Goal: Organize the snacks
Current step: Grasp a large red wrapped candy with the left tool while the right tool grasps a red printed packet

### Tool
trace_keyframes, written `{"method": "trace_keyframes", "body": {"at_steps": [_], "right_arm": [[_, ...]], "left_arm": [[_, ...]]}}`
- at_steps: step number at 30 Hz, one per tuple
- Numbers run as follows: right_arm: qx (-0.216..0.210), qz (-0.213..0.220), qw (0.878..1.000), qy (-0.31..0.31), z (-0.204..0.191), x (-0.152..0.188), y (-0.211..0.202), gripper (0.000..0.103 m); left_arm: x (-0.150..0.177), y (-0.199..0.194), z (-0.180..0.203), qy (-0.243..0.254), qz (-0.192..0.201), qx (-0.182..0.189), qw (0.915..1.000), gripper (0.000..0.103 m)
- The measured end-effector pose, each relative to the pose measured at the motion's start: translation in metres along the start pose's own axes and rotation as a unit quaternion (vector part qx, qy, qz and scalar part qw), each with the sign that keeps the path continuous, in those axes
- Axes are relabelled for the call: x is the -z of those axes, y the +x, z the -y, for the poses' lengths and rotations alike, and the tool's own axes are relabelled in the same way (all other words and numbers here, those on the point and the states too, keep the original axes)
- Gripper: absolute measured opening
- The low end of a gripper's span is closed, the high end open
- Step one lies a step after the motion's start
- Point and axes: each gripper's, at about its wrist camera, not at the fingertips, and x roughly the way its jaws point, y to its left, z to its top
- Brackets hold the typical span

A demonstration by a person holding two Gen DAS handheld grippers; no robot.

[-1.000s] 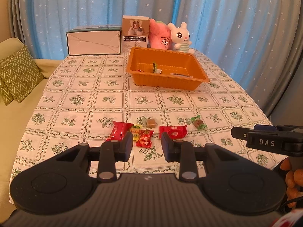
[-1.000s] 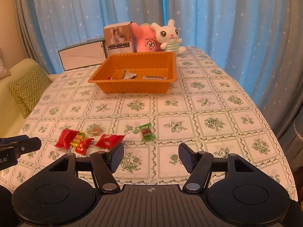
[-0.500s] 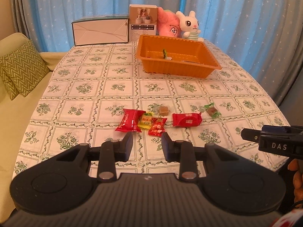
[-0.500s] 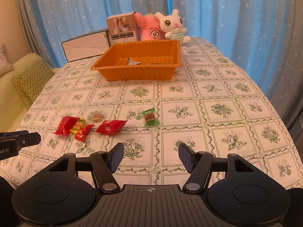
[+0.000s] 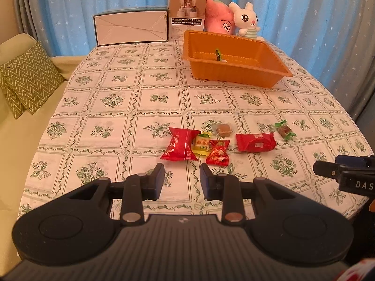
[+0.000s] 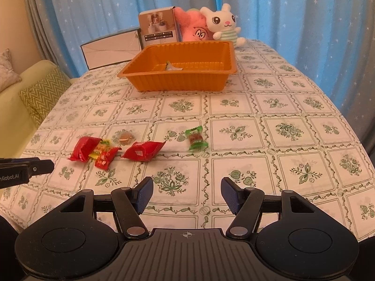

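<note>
- Six wrapped snacks lie in a row on the tablecloth [image 5: 112, 107], well short of the orange tray [image 5: 234, 75]: a red pack [image 5: 180, 146], a yellow sweet [image 5: 202, 143], a small red sweet [image 5: 218, 155], a brown one [image 5: 223, 129], another red pack [image 5: 256, 142] and a green sweet [image 5: 284, 131].
- Left gripper [image 5: 181, 180] hovers just short of the red cluster, jaws narrowly apart, holding nothing; right gripper [image 6: 186, 194] stands wider, also empty.
- Best, I judge: take the small red sweet alone, since it overlaps the yellow one.
- Right view shows the green sweet [image 6: 195, 138] lying clear for that hand; left view separates the overlapping wrappers better.
- Both show a wrapper already in the tray.
</note>
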Motion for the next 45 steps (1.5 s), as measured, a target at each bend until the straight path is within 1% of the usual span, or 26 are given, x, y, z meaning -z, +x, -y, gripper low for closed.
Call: {"method": "trace_keyframes", "body": {"at_steps": [4, 12, 18, 22, 24, 27, 28, 31, 35, 38, 40, 42, 44, 45], "right_arm": [[-0.002, 0.000, 1.000, 0.002, 0.001, -0.001, 0.007, 0.064], [-0.012, -0.002, 1.000, 0.003, 0.001, -0.004, 0.025, 0.064], [-0.021, -0.006, 1.000, 0.000, -0.005, -0.008, 0.041, 0.064], [-0.027, -0.008, 1.000, -0.003, -0.008, -0.010, 0.050, 0.064], [-0.034, -0.005, 0.999, -0.009, -0.010, -0.012, 0.054, 0.064], [-0.041, -0.002, 0.999, -0.025, -0.014, -0.014, 0.059, 0.064], [-0.045, 0.000, 0.998, -0.033, -0.016, -0.014, 0.061, 0.064], [-0.050, 0.009, 0.996, -0.071, -0.024, -0.017, 0.063, 0.064], [-0.065, 0.024, 0.988, -0.141, -0.035, -0.025, 0.067, 0.064], [-0.086, 0.018, 0.976, -0.199, -0.044, -0.032, 0.077, 0.064], [-0.099, 0.003, 0.965, -0.243, -0.051, -0.037, 0.087, 0.064], [-0.109, -0.016, 0.950, -0.290, -0.059, -0.040, 0.099, 0.064], [-0.121, -0.052, 0.936, -0.325, -0.064, -0.043, 0.115, 0.064], [-0.125, -0.065, 0.933, -0.332, -0.066, -0.044, 0.120, 0.064]], "left_arm": [[-0.008, 0.016, -0.004, -0.003, -0.003, 0.007, 1.0000, 0.029], [-0.021, 0.052, -0.010, 0.008, -0.014, 0.004, 0.9999, 0.029], [-0.026, 0.077, -0.012, 0.014, -0.027, 0.019, 0.9993, 0.029], [-0.028, 0.089, -0.011, 0.024, -0.033, 0.022, 0.9989, 0.029], [-0.029, 0.092, -0.011, 0.025, -0.035, 0.027, 0.9987, 0.029], [-0.030, 0.093, -0.012, 0.025, -0.033, 0.031, 0.9987, 0.025], [-0.030, 0.092, -0.013, 0.024, -0.031, 0.031, 0.9987, 0.023], [-0.030, 0.087, -0.013, 0.024, -0.027, 0.027, 0.9990, 0.022], [-0.032, 0.079, -0.015, 0.020, -0.019, 0.035, 0.9990, 0.022], [-0.034, 0.075, -0.016, 0.014, -0.016, 0.037, 0.9991, 0.022], [-0.034, 0.072, -0.016, 0.010, -0.014, 0.036, 0.9992, 0.022], [-0.034, 0.071, -0.015, 0.007, -0.014, 0.038, 0.9992, 0.022], [-0.033, 0.069, -0.013, 0.006, -0.014, 0.040, 0.9991, 0.022], [-0.033, 0.068, -0.012, 0.006, -0.014, 0.041, 0.9990, 0.022]]}}
